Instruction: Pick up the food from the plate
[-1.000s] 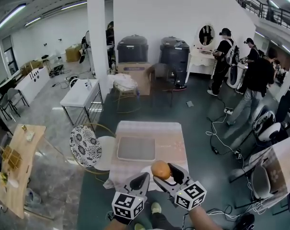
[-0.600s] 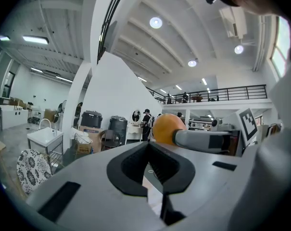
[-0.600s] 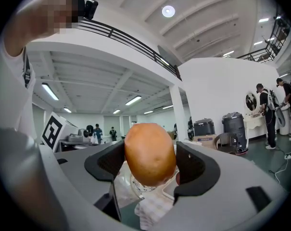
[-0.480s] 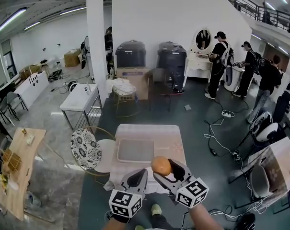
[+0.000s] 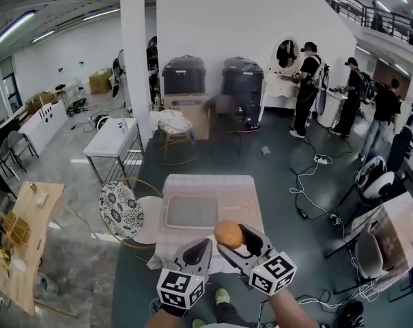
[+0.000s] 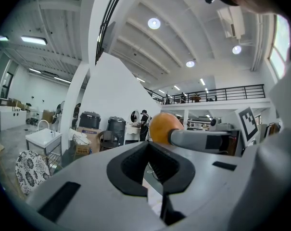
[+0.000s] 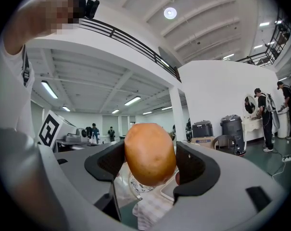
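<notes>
A round orange-brown piece of food is clamped between the jaws of my right gripper, held above the near edge of the cloth-covered table. In the right gripper view the food fills the gap of that gripper, and a white plate with a patterned rim shows below it. My left gripper hangs just left of it, shut and empty. From the left gripper view, the left gripper has its jaws together and the food is off to the right.
A grey tray lies mid-table. A patterned round chair stands left of the table, with a white table behind it. A wooden table is at far left. Cables trail on the floor at right, and people stand at the back.
The right gripper has risen slightly with the food still in it. The left gripper has hardly moved. People at the back right have shifted.
</notes>
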`<state>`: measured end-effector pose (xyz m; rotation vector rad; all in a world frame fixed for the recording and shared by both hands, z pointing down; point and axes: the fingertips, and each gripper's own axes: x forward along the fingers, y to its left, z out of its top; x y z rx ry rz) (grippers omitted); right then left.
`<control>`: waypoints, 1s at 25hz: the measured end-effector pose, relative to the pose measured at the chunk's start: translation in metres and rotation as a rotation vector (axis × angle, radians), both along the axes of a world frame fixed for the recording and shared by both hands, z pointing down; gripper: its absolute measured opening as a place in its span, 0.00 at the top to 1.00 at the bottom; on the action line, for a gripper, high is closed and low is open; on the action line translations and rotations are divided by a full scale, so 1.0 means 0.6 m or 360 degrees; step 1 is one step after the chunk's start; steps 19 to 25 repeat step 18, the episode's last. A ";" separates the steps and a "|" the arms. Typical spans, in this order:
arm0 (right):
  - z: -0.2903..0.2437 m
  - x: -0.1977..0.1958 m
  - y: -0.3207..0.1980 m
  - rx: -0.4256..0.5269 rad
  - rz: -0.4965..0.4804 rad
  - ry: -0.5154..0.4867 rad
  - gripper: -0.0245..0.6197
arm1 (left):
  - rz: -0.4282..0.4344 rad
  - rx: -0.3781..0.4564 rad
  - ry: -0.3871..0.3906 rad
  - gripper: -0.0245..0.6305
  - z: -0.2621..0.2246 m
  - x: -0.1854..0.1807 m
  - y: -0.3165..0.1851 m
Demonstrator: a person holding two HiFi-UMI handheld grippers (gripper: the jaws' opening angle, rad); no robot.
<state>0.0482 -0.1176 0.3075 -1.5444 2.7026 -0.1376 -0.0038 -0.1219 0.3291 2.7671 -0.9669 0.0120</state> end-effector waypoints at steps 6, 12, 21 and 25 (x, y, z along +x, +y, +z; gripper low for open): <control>0.000 0.005 0.001 -0.0003 0.0004 0.0002 0.48 | -0.0006 0.0002 -0.0006 0.95 -0.001 0.005 -0.001; 0.003 -0.002 -0.002 -0.0008 -0.0001 0.0018 0.48 | -0.0017 -0.0003 -0.0006 0.95 0.005 -0.002 -0.005; 0.003 -0.006 -0.005 -0.0008 -0.0008 0.0026 0.48 | -0.0016 -0.0001 -0.0003 0.95 0.005 -0.002 -0.008; 0.003 -0.006 -0.005 -0.0008 -0.0008 0.0026 0.48 | -0.0016 -0.0001 -0.0003 0.95 0.005 -0.002 -0.008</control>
